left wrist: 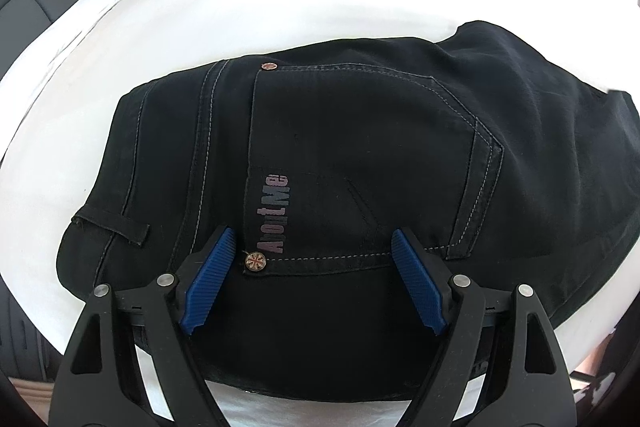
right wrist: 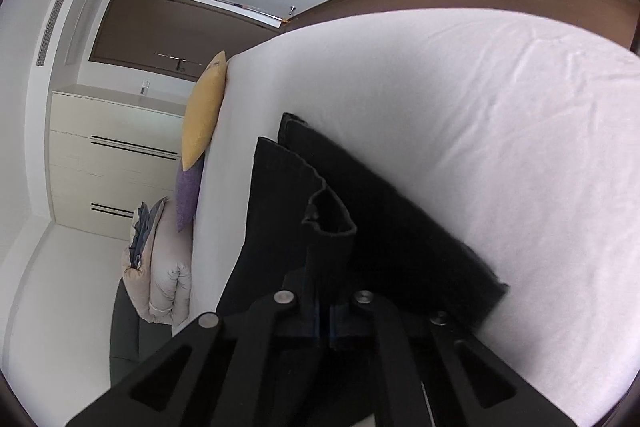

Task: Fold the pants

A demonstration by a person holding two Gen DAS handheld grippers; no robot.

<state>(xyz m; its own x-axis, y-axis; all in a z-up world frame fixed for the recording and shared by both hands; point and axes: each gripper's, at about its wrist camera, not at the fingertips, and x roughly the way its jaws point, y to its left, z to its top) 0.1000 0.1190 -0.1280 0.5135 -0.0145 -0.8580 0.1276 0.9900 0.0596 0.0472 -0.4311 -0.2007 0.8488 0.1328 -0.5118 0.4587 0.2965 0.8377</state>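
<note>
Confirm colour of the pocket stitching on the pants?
Light grey stitching on black pants; clearest in left wrist view.

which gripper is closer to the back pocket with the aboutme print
Left. The left gripper hangs open right over the back pocket, pads either side of its lower edge. The right gripper is shut on a pant leg hem.

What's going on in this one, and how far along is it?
A person with a handheld gripper in each hand is folding black pants on a white bed. The left gripper hovers open over the back pocket near the waistband. The right gripper is shut on a fold of leg fabric, lifting it off the sheet. The fold isn't finished.
</note>
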